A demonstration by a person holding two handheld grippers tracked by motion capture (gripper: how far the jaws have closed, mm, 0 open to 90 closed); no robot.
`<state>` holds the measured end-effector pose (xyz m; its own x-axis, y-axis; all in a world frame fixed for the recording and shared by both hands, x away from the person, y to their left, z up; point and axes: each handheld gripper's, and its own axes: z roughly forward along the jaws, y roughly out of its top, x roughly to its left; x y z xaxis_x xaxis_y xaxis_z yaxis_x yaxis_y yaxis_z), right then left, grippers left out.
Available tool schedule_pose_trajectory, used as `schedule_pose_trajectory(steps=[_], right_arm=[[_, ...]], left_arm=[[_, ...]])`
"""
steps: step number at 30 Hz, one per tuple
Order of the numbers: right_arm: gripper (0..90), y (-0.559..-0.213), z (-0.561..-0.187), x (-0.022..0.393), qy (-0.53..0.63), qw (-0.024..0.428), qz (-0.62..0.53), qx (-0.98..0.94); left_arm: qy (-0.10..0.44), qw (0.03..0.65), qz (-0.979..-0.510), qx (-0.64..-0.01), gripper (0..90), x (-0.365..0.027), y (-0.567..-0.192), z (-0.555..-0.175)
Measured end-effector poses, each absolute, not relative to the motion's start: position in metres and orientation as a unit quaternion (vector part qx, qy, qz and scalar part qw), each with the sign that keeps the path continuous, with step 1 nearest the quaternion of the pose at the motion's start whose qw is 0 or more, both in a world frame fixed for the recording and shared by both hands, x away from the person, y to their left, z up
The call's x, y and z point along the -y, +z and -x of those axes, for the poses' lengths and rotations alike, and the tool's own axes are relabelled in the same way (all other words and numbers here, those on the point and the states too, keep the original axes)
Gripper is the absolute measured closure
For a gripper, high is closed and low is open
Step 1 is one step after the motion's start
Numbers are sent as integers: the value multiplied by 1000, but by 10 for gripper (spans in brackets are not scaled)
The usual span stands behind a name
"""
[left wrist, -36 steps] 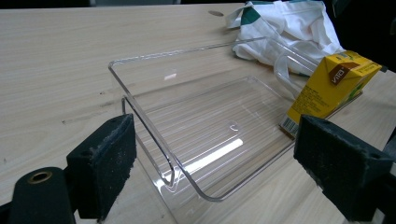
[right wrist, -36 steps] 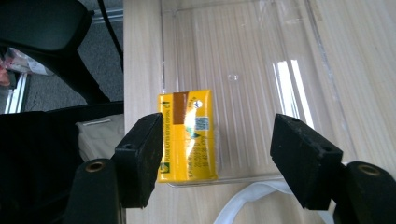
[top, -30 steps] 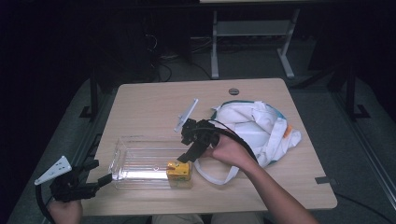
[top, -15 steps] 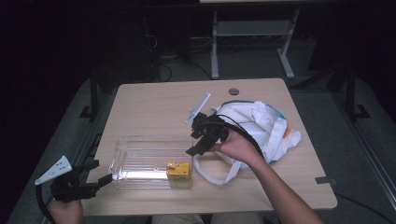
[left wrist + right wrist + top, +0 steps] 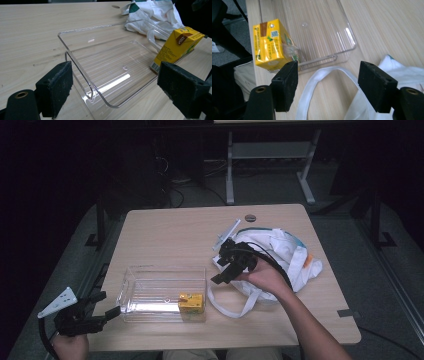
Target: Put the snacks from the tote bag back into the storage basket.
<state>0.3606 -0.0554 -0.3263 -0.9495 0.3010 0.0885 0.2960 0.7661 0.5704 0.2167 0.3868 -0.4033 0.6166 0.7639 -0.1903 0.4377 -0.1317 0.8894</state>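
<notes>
Juice carton (image 5: 191, 303), yellow, upright in the near right corner of a clear plastic tray (image 5: 150, 276) on the tabletop (image 5: 175, 235). Right gripper (image 5: 223, 268) above a white cloth bag (image 5: 280, 257) beside the tray, fingers apart and just opening wider, nothing between them. Left gripper (image 5: 102, 304) at the tray's left end, fingers apart, empty.

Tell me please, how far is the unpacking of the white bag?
Done: one yellow drink carton stands in the clear plastic tray. In hand: the empty, open right gripper hangs beside the white cloth bag. The open left gripper waits at the tray's end. What is left inside the bag is hidden.
</notes>
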Motion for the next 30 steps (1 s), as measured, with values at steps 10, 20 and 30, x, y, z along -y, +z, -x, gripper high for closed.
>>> schedule_pose_trajectory(steps=[10, 20, 30], right_arm=[[315, -332, -362, 77, 305, 11, -185, -934], [315, -340, -362, 99, 304, 14, -207, -930], [315, -351, -359, 127, 311, 17, -234, -921]], left_arm=[[157, 517, -735, -410, 128, -386, -403, -217], [158, 515, -736, -410, 128, -386, -403, -217], [157, 513, -738, -410, 127, -385, -403, -217]])
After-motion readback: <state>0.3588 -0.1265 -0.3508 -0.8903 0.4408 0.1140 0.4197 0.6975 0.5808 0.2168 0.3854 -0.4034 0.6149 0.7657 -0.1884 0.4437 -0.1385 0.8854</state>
